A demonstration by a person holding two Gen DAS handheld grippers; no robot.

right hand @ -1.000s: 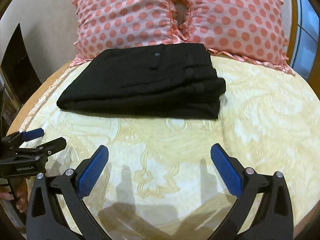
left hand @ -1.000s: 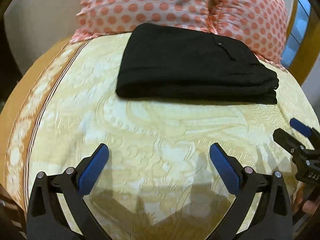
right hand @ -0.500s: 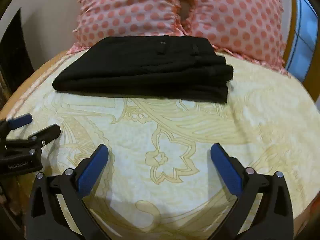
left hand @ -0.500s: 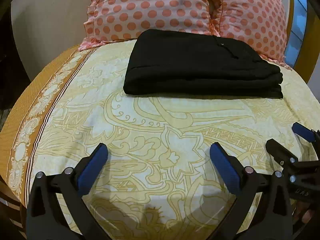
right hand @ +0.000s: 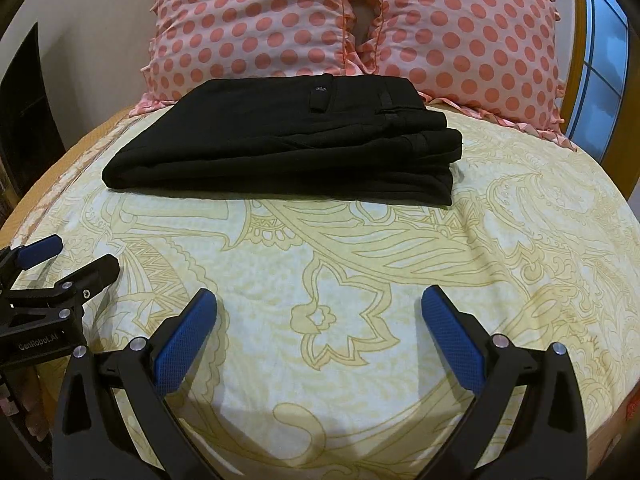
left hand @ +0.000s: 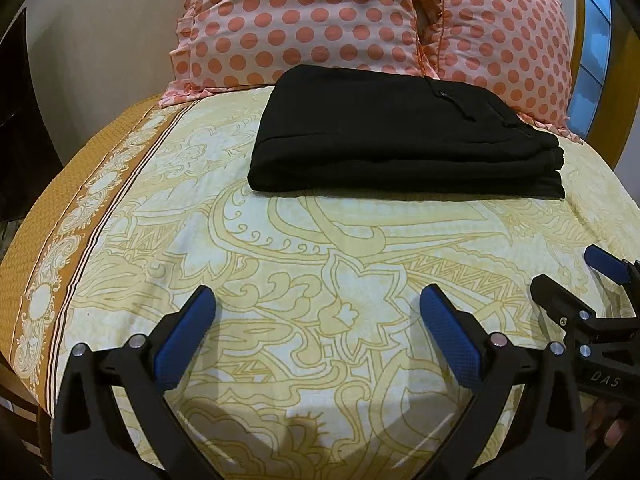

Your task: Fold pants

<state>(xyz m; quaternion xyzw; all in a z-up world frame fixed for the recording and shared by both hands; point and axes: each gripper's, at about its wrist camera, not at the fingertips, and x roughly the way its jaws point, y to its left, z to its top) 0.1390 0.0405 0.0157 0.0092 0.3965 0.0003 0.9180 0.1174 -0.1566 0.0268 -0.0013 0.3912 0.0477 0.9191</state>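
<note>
The folded black pants (left hand: 404, 140) lie at the far end of the bed (left hand: 280, 280), against two dotted pillows (right hand: 256, 28). Both the left gripper (left hand: 316, 320) and the right gripper (right hand: 318, 320) hang wide apart, holding nothing, over bare sheet well short of the pants. The bed's near edge is cut off from view.

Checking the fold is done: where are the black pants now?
The folded black pants lie on the yellow bedsheet in both views, just before the polka-dot pillows, apart from both open grippers.
</note>
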